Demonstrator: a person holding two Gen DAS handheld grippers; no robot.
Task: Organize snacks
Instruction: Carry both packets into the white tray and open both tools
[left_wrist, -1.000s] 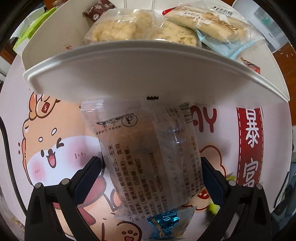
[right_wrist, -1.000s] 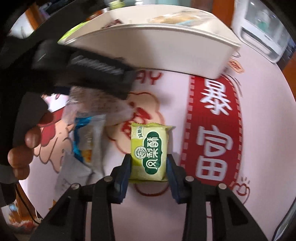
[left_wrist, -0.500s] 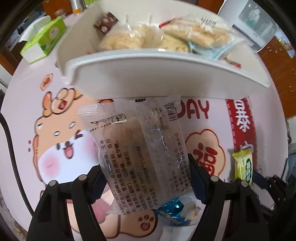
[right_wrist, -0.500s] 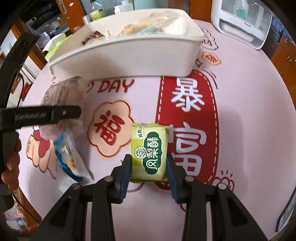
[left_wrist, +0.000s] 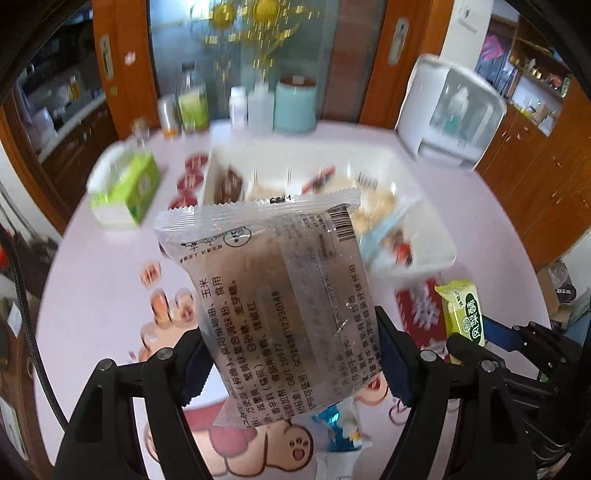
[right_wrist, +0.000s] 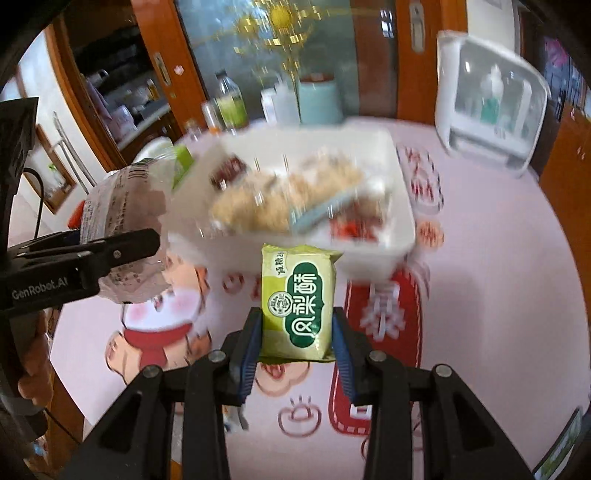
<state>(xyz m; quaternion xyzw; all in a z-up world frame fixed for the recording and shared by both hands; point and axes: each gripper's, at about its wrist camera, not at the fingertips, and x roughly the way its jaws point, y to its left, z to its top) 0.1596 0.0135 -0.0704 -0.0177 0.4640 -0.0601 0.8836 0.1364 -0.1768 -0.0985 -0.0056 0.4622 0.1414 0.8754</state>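
My left gripper (left_wrist: 291, 354) is shut on a clear snack packet (left_wrist: 273, 295) with printed text and holds it in the air before the white bin (left_wrist: 421, 262). My right gripper (right_wrist: 295, 343) is shut on a green pineapple-cake packet (right_wrist: 297, 306), lifted above the table in front of the same bin (right_wrist: 373, 254). The bin holds several wrapped snacks. The green packet also shows in the left wrist view (left_wrist: 463, 314), and the clear packet in the right wrist view (right_wrist: 122, 221).
A blue snack wrapper (left_wrist: 340, 428) lies on the pink cartoon tablecloth (left_wrist: 92, 295) below my left gripper. A green tissue box (left_wrist: 125, 192), bottles (left_wrist: 192, 99), a teal canister (left_wrist: 295, 103) and a white appliance (left_wrist: 450, 122) stand behind the bin.
Both grippers have lifted their packets well up off the table and tilted upward, so the bin's inside and the room behind it now show.
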